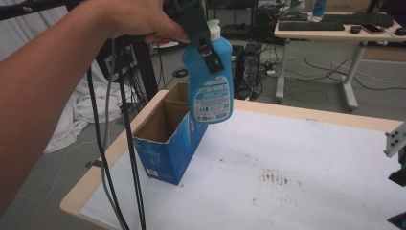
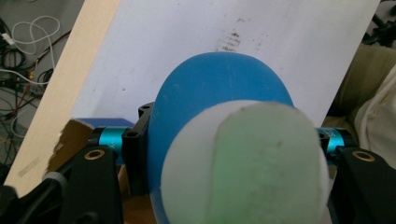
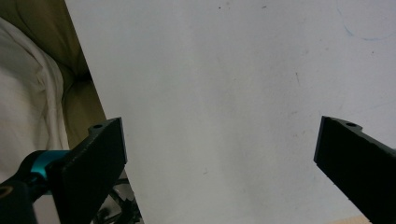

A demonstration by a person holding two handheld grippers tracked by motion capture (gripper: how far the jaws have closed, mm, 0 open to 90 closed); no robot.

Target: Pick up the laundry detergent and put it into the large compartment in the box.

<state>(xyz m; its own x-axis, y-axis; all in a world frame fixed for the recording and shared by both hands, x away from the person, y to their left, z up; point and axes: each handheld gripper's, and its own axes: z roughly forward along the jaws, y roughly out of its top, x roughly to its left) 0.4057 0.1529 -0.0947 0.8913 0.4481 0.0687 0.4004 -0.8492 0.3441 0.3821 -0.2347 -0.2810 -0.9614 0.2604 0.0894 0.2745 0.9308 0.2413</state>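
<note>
Step in hand: carrying. The left gripper (image 1: 207, 45) holds a blue bottle (image 1: 210, 81) by its upper part, just below the white cap (image 1: 214, 29). In the left gripper view the fingers (image 2: 135, 154) press on both flanks of the bottle (image 2: 219, 93), and the cap (image 2: 245, 163) fills the foreground. The bottle hangs upright in the air, clear of the bench (image 1: 306, 163), just above and beside the near corner of an open blue carton (image 1: 167, 139) that stands at the bench's left edge.

Whether the bottle is on its way into the carton or out of it cannot be told from this moment. If it is to go in, the next move calls for bringing the bottle's base over the opening, keeping it upright, and lowering it without catching the carton's rim. If it is to be set down, a bare patch of the white bench cover lies to the right.

Containers: the carton is open at the top, its brown inside walls showing; what can be seen of the interior looks empty, though its floor is hidden. The bottle's cap is on; its fill level cannot be told.

The right gripper (image 3: 219, 158) hangs over bare bench cover with its fingers (image 3: 100, 154) spread wide, holding nothing.
</note>
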